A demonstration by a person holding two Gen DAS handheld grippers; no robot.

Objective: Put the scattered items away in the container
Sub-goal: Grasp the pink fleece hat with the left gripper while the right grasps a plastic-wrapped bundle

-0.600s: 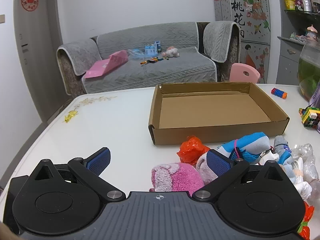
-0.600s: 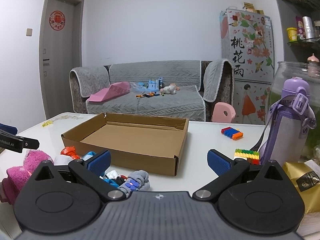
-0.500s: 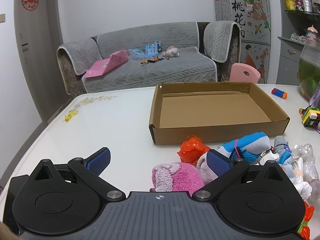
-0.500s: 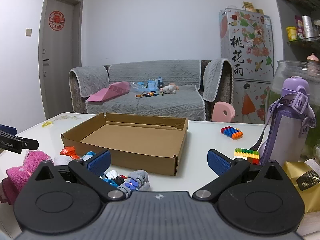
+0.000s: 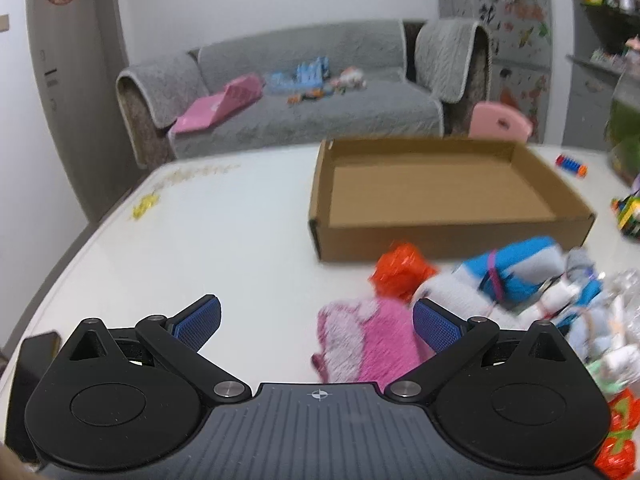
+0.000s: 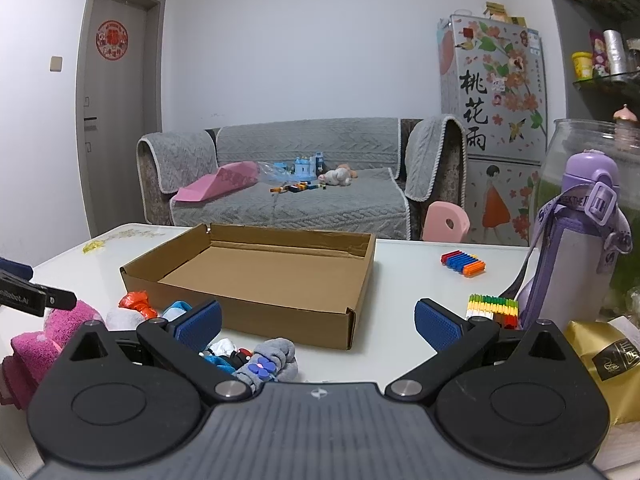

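Right gripper (image 6: 318, 322) wide, purple bottle (image 6: 572, 248) its view only

Bare surface (image 5: 224, 232) lies left of the box (image 5: 440, 184). Clothes (image 5: 520, 280) crowd its near wall; a bottle (image 6: 568, 248) and bricks (image 6: 492, 308) block its right.

The desk (image 6: 408, 280) is white and the cardboard box (image 6: 280, 312) plain brown, with a fluffy pink sock (image 5: 368, 340), a crinkled orange wrapper (image 5: 400, 272) and a blue-and-white sock (image 5: 516, 264) at lower right of the left wrist view. At right of the right wrist view stand a lilac bottle (image 6: 576, 248), a gold packet (image 6: 600, 356), and rainbow-striped blocks (image 6: 492, 306). The sofa cover (image 6: 304, 200) is grey, and both black grippers carry blue ribbed pads (image 6: 434, 322).
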